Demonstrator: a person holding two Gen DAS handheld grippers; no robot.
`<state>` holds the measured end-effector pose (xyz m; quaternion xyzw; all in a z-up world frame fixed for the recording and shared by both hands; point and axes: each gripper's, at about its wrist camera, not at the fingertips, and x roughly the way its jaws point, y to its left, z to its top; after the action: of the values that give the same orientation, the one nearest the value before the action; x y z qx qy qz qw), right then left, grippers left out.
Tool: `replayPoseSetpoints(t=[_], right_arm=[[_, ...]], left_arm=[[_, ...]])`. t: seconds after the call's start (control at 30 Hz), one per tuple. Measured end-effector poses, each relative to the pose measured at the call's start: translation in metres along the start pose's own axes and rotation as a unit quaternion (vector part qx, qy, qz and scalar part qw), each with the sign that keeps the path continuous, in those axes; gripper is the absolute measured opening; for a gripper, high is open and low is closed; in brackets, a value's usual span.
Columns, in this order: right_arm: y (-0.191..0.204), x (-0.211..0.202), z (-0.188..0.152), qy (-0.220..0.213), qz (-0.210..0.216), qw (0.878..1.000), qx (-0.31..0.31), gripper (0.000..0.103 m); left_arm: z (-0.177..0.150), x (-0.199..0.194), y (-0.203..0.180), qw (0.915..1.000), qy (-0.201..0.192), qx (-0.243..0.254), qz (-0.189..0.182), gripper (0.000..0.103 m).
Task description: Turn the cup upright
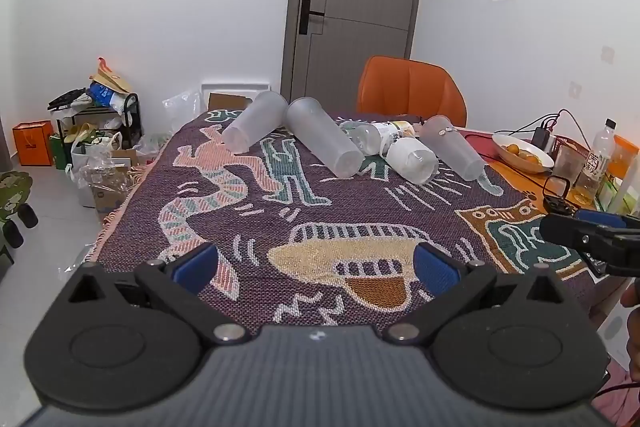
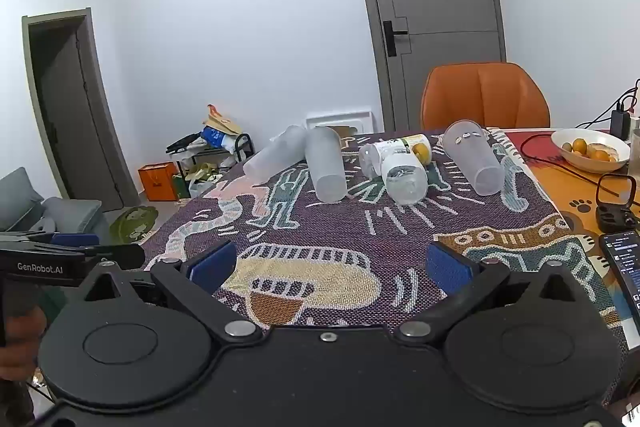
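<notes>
Both of my grippers hang low over the near end of the table, and neither holds anything. My left gripper [image 1: 316, 269] has its blue pads spread wide, with only the patterned cloth [image 1: 280, 211] showing between them; my right gripper [image 2: 334, 269] is spread just as wide over the same cloth, and from the left wrist view I can see its dark tip poking in at the right edge. The cups all lie on their sides in a loose row across the far end of the cloth, well apart from both grippers. The far-left frosted cup [image 1: 253, 127] points its base toward me and to the left; the long frosted cup [image 1: 322, 137] beside it lies at an angle, and their far ends come close together. To the right a white-capped clear cup [image 1: 412, 159] rests against a labelled bottle [image 1: 374, 135] that also lies flat — whether they truly touch I cannot tell. The right-hand frosted cup [image 2: 474, 157] lies alone near the cloth's right border, its wide mouth toward the orange chair [image 2: 484, 95] and its base toward me. Off the cloth on the right stand a white bowl of oranges [image 2: 590, 149], some cables and a phone [image 2: 624, 267] at the table edge.
</notes>
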<state>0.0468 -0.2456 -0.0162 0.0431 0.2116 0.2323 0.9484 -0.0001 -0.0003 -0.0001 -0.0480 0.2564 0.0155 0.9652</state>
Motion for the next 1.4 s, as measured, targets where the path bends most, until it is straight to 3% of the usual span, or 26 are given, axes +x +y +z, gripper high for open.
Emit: replayPoseSetpoints(t=[0.77, 1.4], right_arm=[[-0.0017, 0.0057, -0.0029, 0.013, -0.006, 1.000, -0.003, 0.103], [-0.0028, 0.0056, -0.0017, 0.013, -0.007, 1.000, 0.000, 0.103]], left_arm=[[0.0007, 0.0006, 0.0052, 0.9998, -0.003, -0.017, -0.012, 0.103], [0.0000, -0.0009, 0.0016, 1.0000, -0.003, -0.006, 0.000, 0.102]])
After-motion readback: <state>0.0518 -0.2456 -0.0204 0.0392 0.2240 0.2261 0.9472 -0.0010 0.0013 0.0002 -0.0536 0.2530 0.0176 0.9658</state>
